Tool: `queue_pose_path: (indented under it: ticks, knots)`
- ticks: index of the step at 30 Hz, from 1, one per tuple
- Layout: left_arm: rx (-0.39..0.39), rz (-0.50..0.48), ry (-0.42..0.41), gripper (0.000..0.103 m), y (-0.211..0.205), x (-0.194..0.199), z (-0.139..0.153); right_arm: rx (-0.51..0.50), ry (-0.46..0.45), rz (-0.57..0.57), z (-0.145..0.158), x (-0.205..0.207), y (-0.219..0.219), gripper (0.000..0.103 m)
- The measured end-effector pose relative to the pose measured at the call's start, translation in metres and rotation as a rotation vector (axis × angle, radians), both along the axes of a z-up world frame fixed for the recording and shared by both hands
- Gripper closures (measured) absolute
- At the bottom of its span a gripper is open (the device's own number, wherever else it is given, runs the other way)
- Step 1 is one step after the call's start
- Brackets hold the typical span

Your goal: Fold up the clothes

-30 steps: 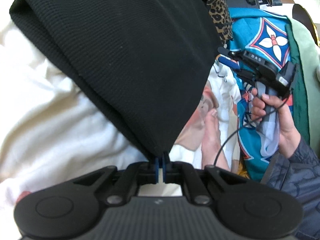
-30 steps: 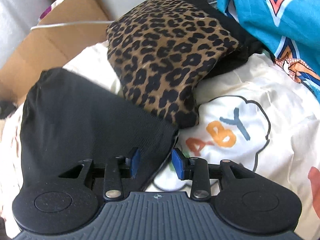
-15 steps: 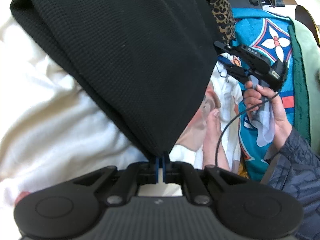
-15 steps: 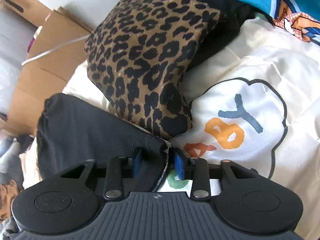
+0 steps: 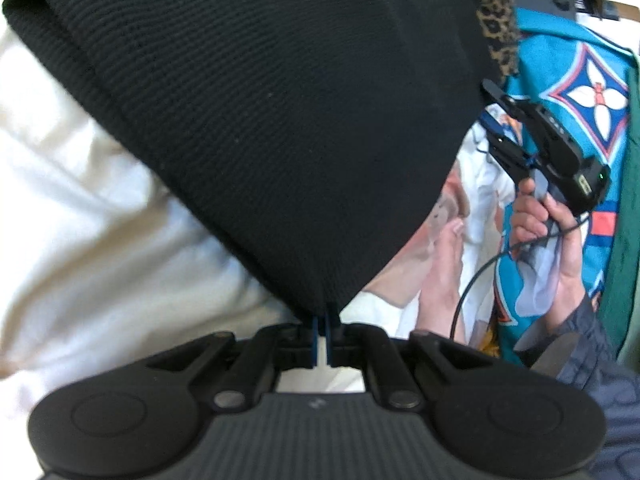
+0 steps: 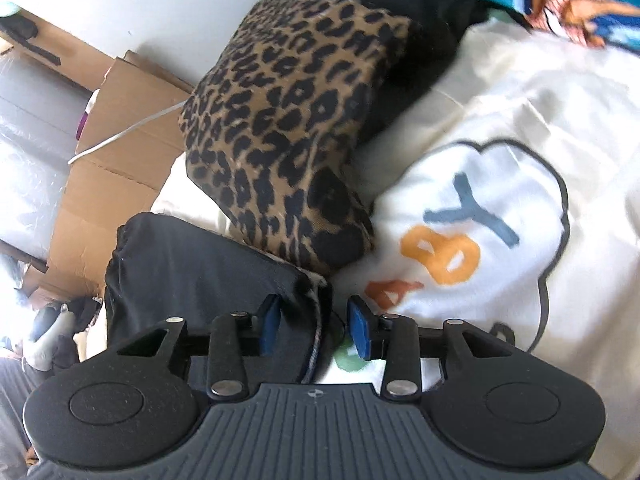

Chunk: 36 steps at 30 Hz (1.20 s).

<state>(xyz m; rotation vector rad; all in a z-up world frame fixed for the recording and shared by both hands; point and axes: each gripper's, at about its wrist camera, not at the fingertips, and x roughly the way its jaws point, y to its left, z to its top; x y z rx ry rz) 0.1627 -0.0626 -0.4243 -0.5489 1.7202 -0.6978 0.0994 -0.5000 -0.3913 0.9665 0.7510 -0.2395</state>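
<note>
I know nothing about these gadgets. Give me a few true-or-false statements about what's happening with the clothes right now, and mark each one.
1. The left gripper is pinched shut on the black garment. True.
2. The right gripper is clamped tight. False: its jaws stand apart, with the black garment's corner between them.
3. A leopard-print item lies beyond the black garment. True.
4. The white fabric is plain. False: it bears coloured letters.
</note>
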Motion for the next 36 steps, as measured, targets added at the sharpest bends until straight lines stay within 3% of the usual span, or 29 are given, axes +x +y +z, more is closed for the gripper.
queue_pose_path:
  ticks: [11, 14, 20, 25, 31, 33, 34, 36]
  knots:
    - [0.118, 0.125, 0.056, 0.097, -0.003, -0.009, 0.008, 0.105, -0.097, -0.012, -0.021, 0.001, -0.011, 0.055]
    - [0.147, 0.142, 0.040, 0.097, -0.005, -0.014, 0.012, 0.116, -0.120, -0.010, -0.020, -0.003, -0.011, 0.066]
    - [0.200, 0.123, 0.029, 0.097, -0.012, -0.012, 0.018, 0.157, -0.211, 0.002, -0.015, -0.014, -0.010, 0.068]
    - [0.220, 0.173, 0.014, 0.097, -0.013, -0.018, 0.021, 0.180, -0.212, 0.036, -0.020, -0.004, -0.010, 0.068]
    - [0.204, 0.307, 0.022, 0.097, -0.003, -0.032, 0.019, 0.200, -0.188, 0.067, -0.028, 0.013, -0.009, 0.068]
    - [0.202, 0.340, 0.021, 0.097, -0.001, -0.036, 0.019, 0.202, -0.179, 0.059, -0.025, 0.014, -0.011, 0.081]
    - [0.201, 0.354, 0.020, 0.097, 0.000, -0.038, 0.020, 0.198, -0.171, 0.057, -0.024, 0.014, -0.012, 0.093]
    - [0.204, 0.368, 0.011, 0.096, 0.001, -0.042, 0.022, 0.192, -0.155, 0.060, -0.021, 0.014, -0.013, 0.095]
